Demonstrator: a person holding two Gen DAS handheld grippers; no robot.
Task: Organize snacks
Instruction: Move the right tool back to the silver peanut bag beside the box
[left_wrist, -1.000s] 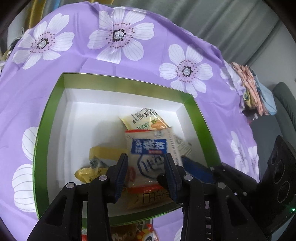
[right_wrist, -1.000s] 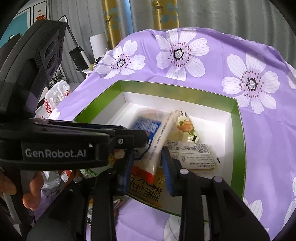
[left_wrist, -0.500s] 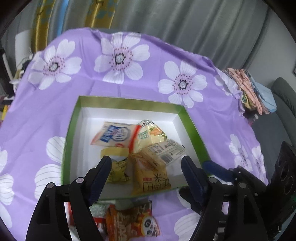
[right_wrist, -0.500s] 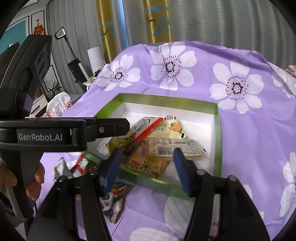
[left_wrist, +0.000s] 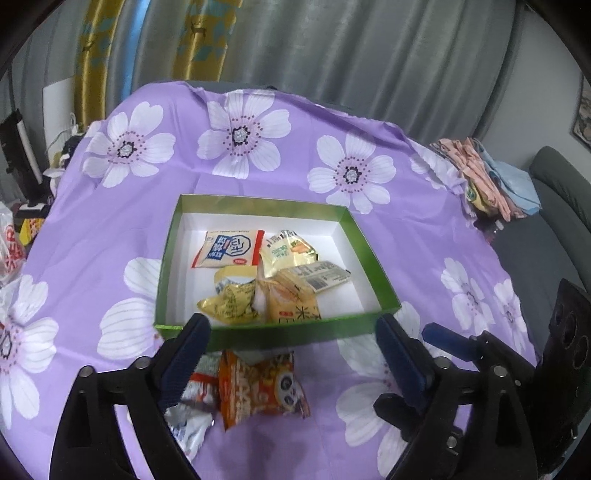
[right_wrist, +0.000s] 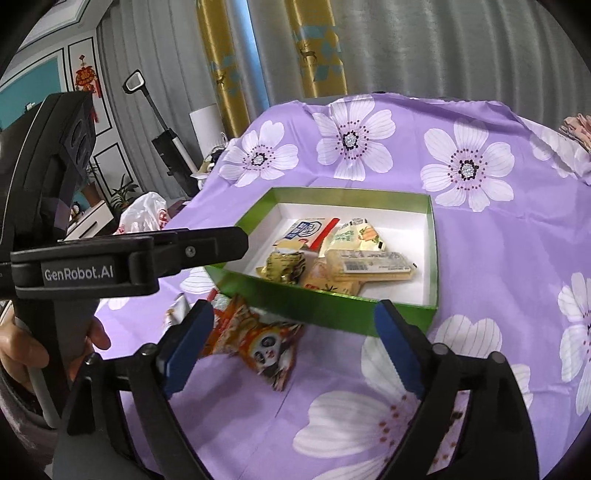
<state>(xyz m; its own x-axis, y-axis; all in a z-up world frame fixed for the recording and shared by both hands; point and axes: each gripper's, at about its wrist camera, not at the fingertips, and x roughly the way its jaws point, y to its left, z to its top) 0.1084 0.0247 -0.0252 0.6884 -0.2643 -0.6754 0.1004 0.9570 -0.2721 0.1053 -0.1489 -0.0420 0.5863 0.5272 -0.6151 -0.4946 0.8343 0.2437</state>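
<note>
While both jaws are opening with nothing between them, left gripper (left_wrist: 291, 339) and right gripper (right_wrist: 295, 332) hover near the green box (left_wrist: 258, 334) of snack packets (left_wrist: 231, 248).

Box far half: bare white floor is lying open inside the green box (left_wrist: 364, 251).
Box near half: snack packets (left_wrist: 266, 280) are crowding it.
Near wall: orange panda packet (right_wrist: 258, 339) is lying against it, blocking that strip of cloth.
Right of box: purple tablecloth (right_wrist: 498, 258) is lying clear.
Left flank: left gripper (right_wrist: 129, 254) is reaching across.
</note>
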